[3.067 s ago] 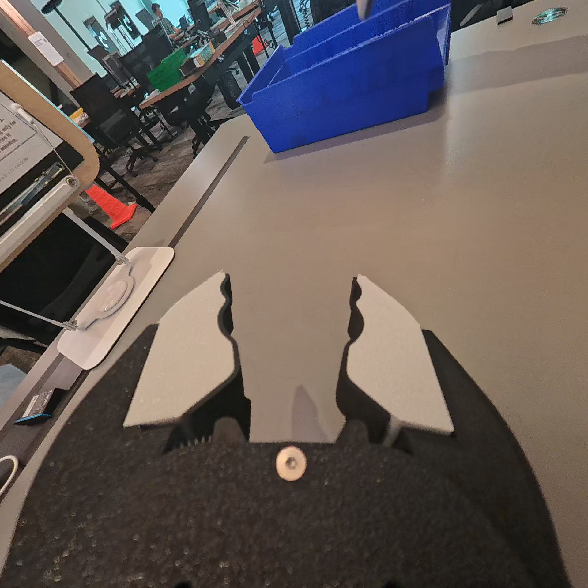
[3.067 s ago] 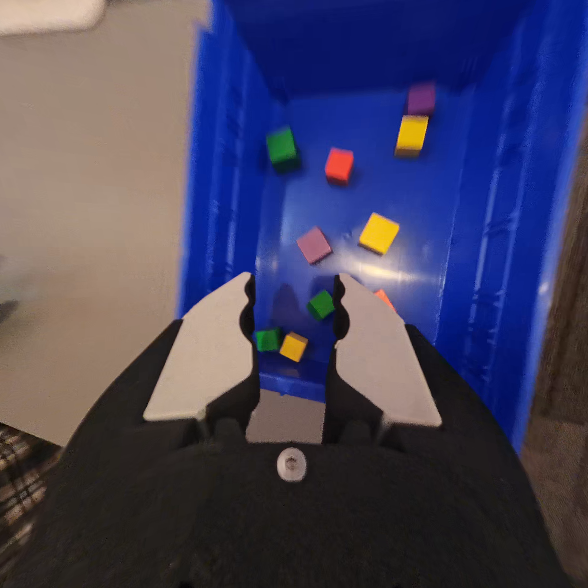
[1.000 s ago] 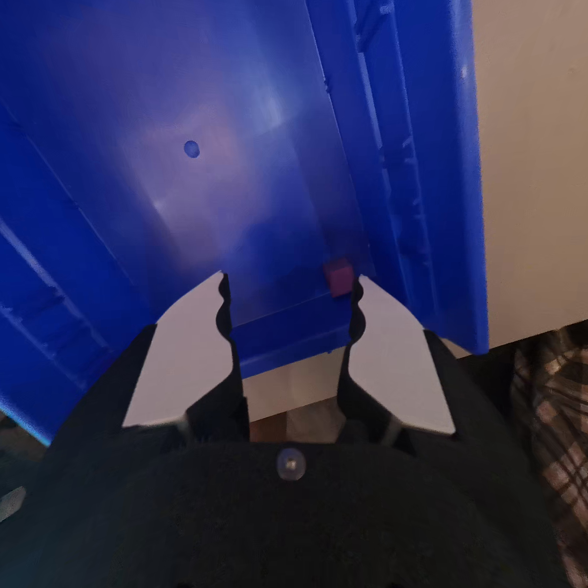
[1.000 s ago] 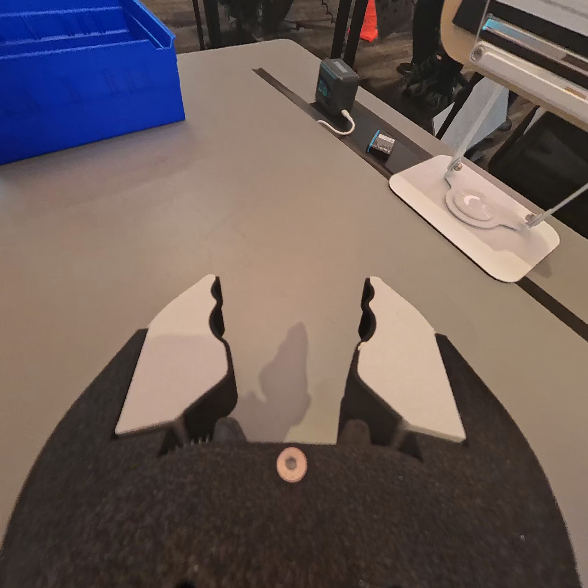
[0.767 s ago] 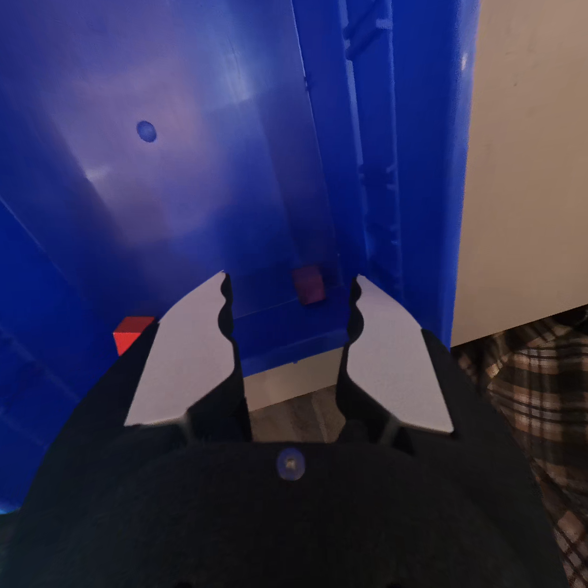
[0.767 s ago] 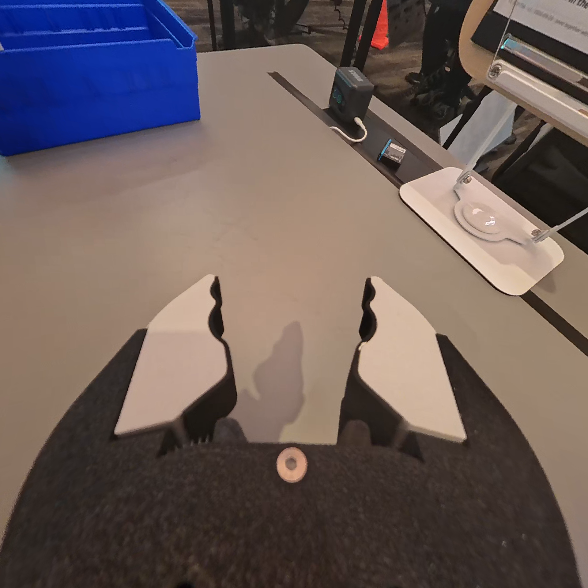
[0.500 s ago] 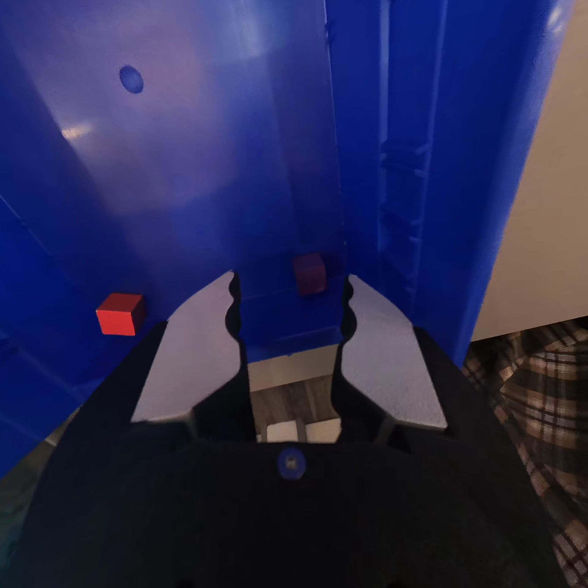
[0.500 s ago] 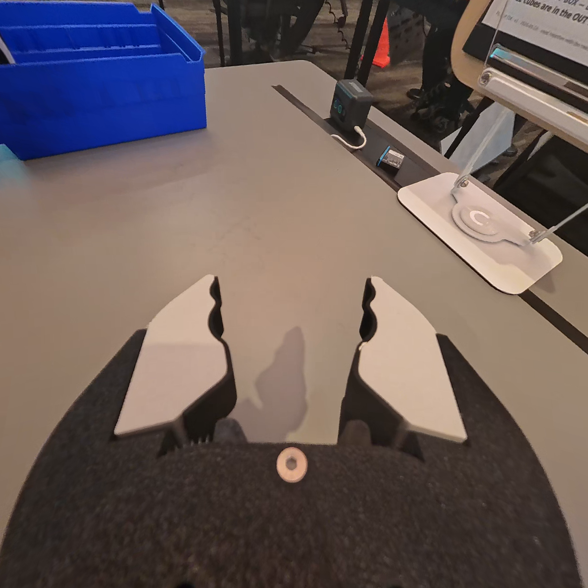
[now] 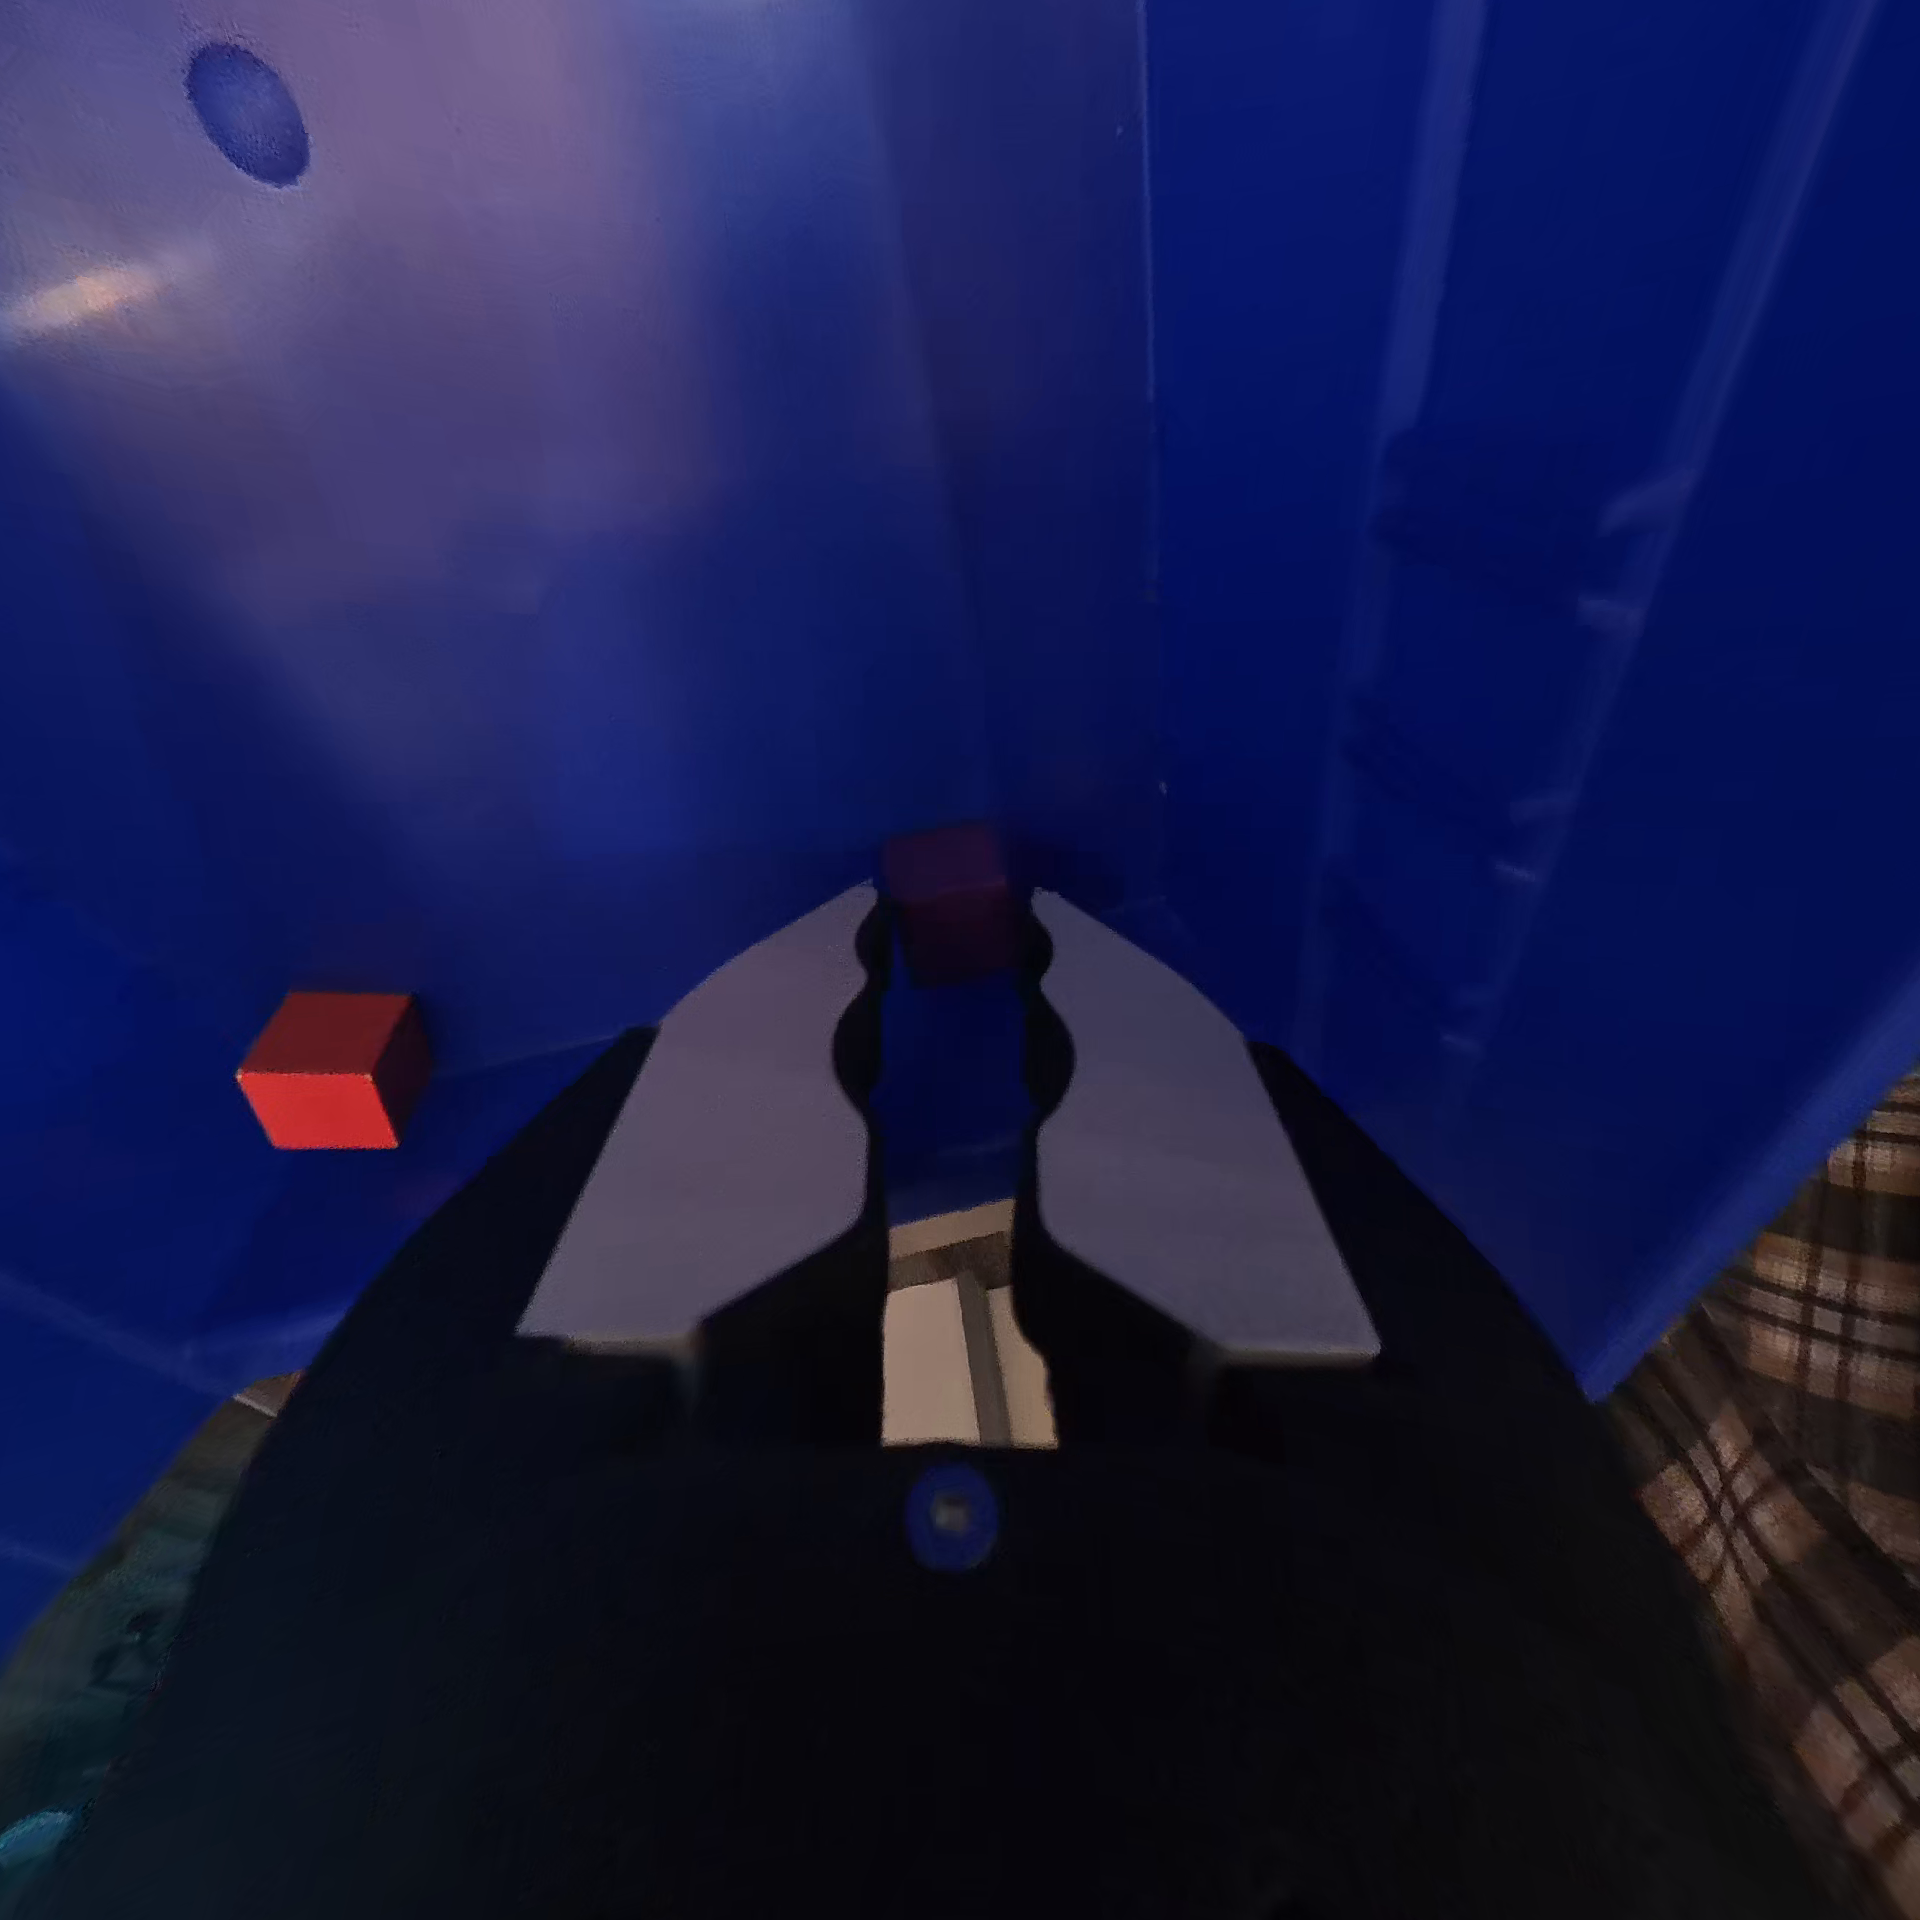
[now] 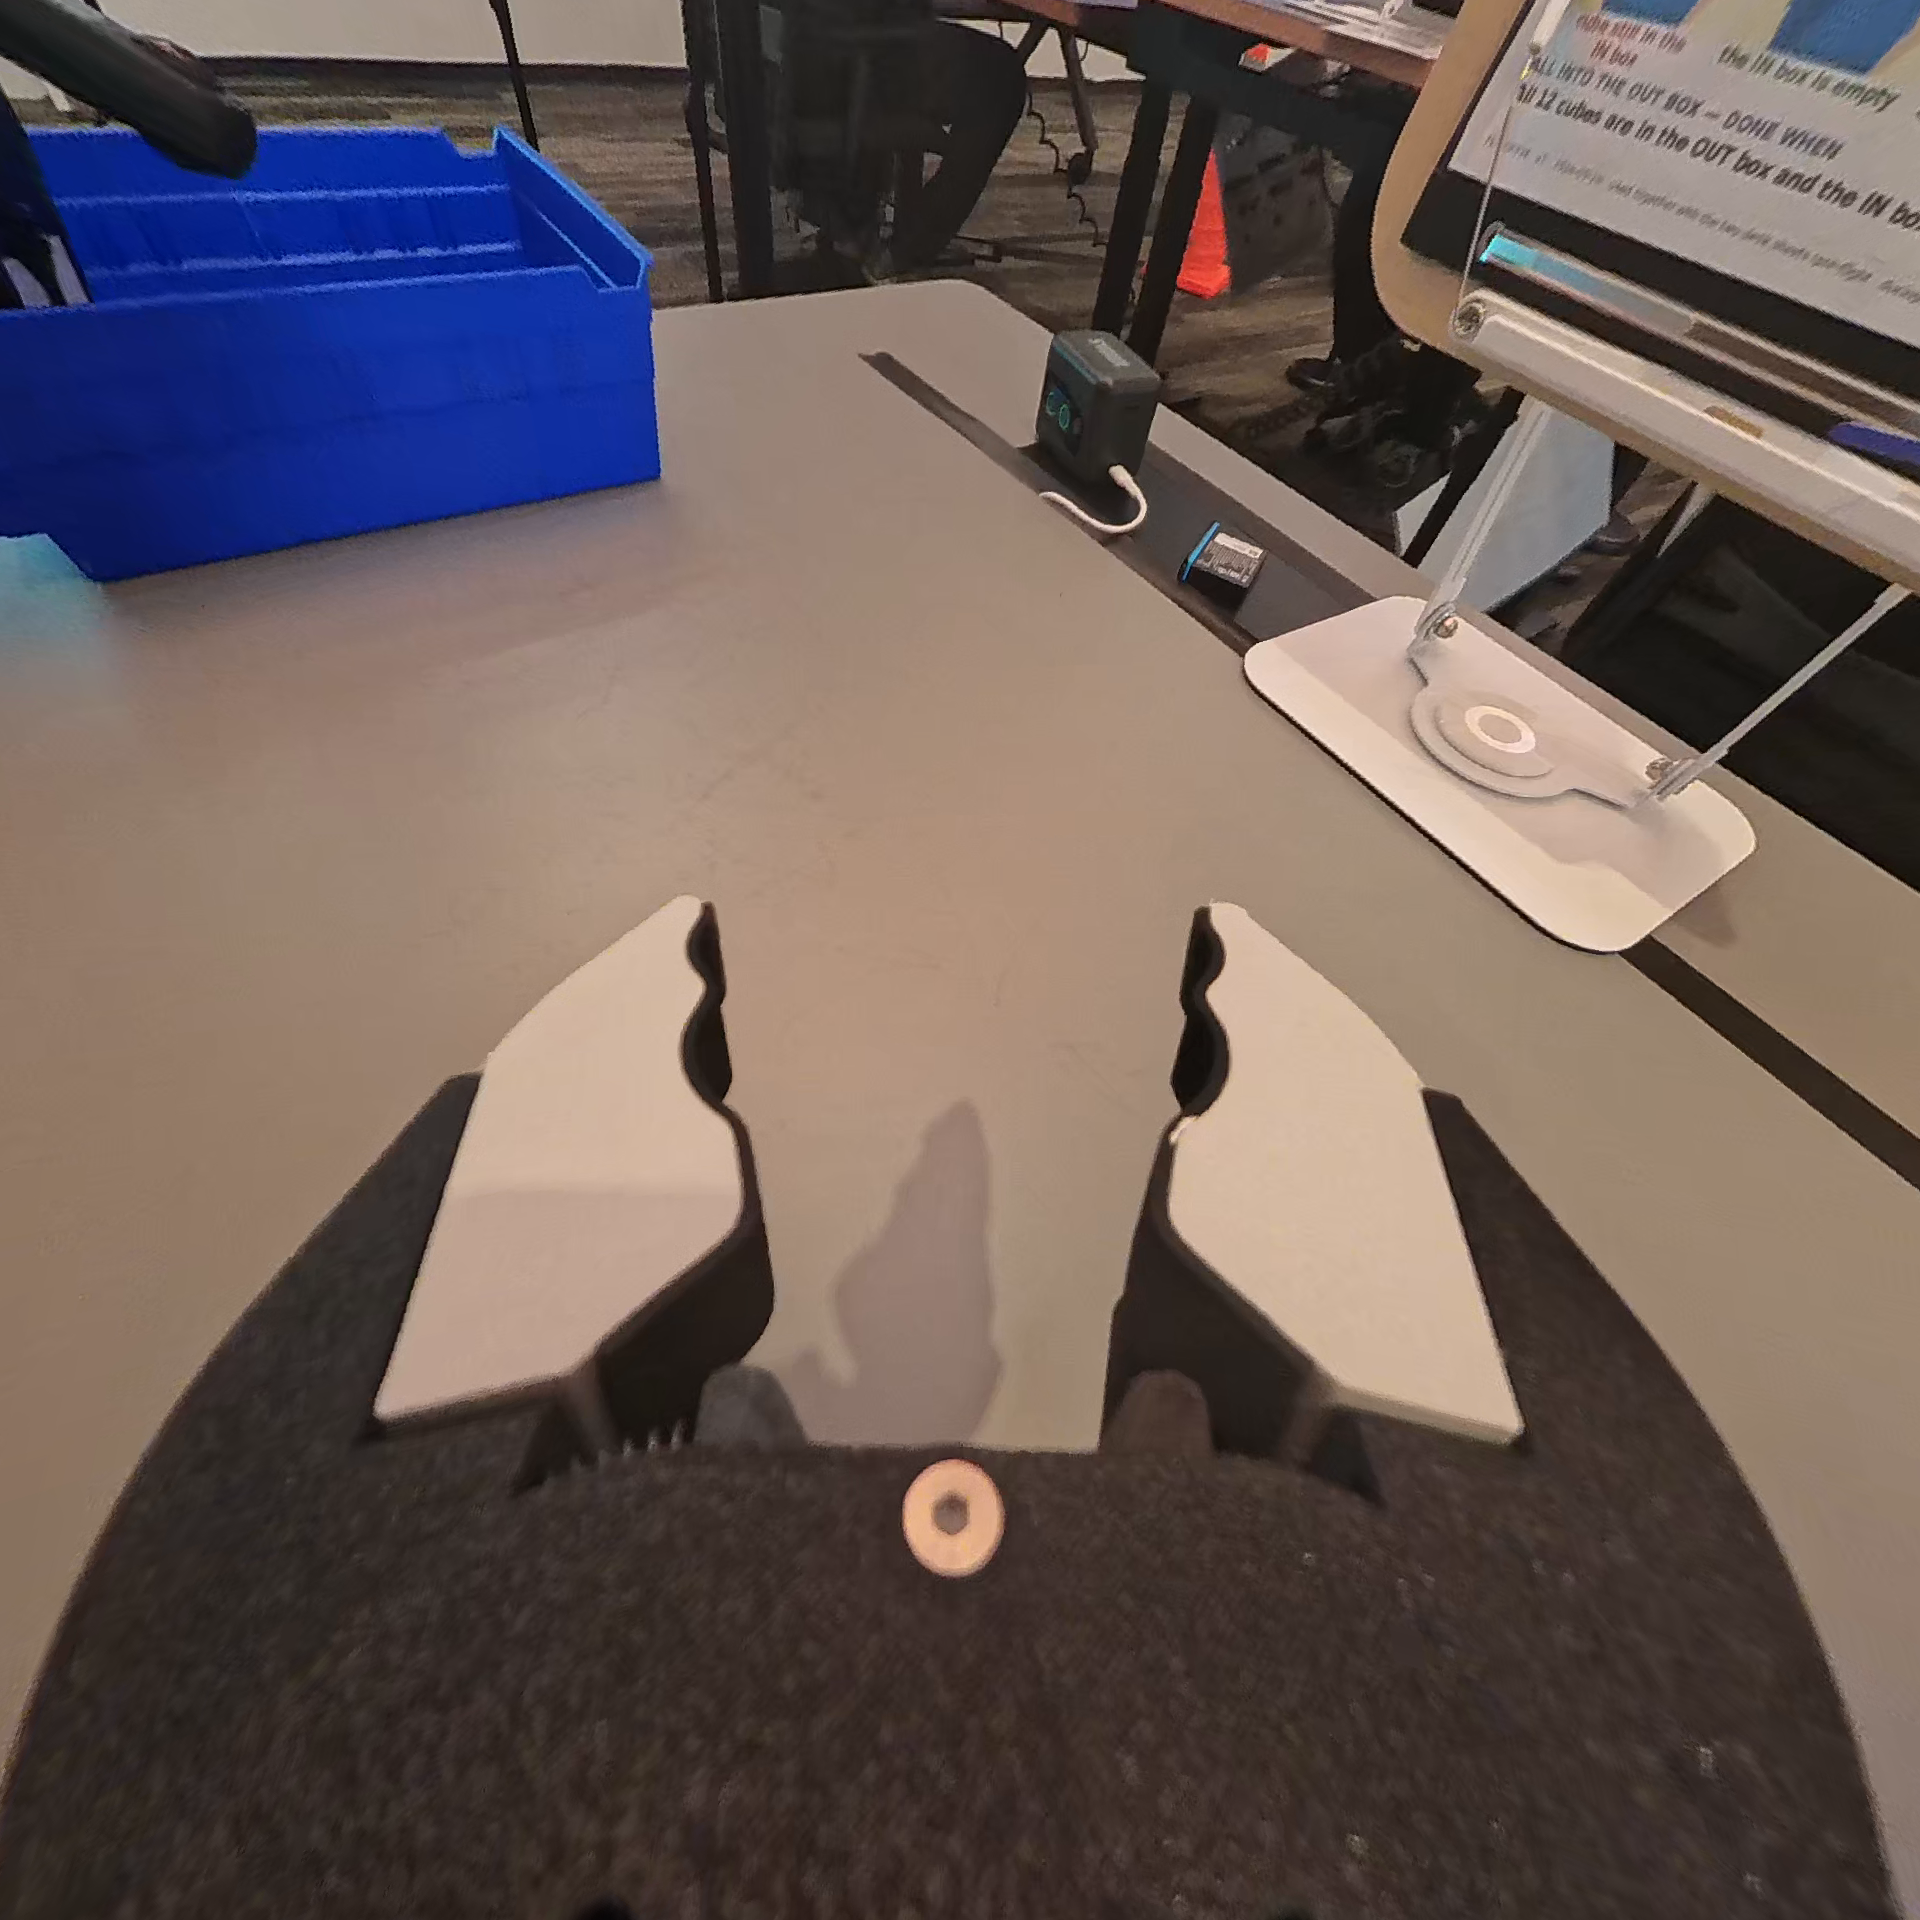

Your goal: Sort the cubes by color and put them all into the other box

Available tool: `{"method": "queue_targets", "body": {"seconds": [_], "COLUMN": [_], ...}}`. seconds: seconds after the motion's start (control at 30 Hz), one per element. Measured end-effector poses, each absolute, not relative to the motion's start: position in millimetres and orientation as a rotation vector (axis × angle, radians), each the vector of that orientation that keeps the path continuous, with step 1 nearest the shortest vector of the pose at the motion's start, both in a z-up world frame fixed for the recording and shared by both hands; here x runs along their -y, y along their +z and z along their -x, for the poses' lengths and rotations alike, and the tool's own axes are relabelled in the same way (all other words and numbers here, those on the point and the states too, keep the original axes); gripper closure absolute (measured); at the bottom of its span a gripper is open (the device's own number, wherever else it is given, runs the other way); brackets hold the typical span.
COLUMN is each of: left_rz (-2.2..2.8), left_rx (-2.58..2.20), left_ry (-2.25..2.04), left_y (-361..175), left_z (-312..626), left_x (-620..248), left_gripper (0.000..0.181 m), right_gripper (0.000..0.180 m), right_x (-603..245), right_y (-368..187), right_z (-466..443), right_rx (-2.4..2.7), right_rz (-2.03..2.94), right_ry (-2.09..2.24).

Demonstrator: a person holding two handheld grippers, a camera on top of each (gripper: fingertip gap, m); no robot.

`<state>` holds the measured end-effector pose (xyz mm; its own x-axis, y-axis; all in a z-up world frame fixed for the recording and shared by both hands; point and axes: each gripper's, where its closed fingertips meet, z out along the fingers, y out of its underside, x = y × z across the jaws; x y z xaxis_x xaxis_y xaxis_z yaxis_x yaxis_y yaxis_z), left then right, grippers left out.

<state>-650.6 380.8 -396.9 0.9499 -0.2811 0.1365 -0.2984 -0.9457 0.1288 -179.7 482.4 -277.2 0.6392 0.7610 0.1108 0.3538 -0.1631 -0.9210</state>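
The left gripper [image 9: 951, 914] is inside a blue bin [image 9: 1299, 436], near its front right corner. Its 2 fingers [image 9: 727, 1122] are drawn close together and sit on either side of a purple cube [image 9: 943, 902]. The cube fills the gap at the fingertips; the view is dim and blurred, so firm contact on both sides cannot be confirmed. The purple cube rests on the bin floor, close to the front wall and the right wall. A red cube [image 9: 330, 1070] lies on the bin floor to the left, well apart from the gripper and the purple cube. Plaid fabric [image 9: 1787, 1455] shows past the bin's right edge.

The right gripper [image 10: 951, 935] hangs low over the grey table [image 10: 831, 727]. Its jaws are spread wide with nothing between them; only bare table and the gripper's shadow show in the gap.

In the right wrist view, a second blue box [image 10: 322, 353] stands at the far left of the table. Its interior is divided into compartments; no contents can be made out. A white stand base [image 10: 1496, 769] sits at the right table edge, carrying a tilted board [image 10: 1683, 197]. A small black device [image 10: 1096, 410] with a white cable and a small black pack [image 10: 1226, 561] lie in the dark channel beyond it.
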Motion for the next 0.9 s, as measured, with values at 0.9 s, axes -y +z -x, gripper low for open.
{"method": "queue_targets", "body": {"seconds": [0.9], "left_rz": [-2.86], "left_rx": [2.953], "left_ry": [1.718], "left_y": [-184.0], "left_z": [290.7], "left_x": [-434.8], "left_gripper": [0.16], "right_gripper": [0.11], "right_x": [-439.1], "right_y": [-193.6], "right_z": [239.3], "right_rx": [0.429], "right_rz": [1.752], "right_ry": [2.04]}}
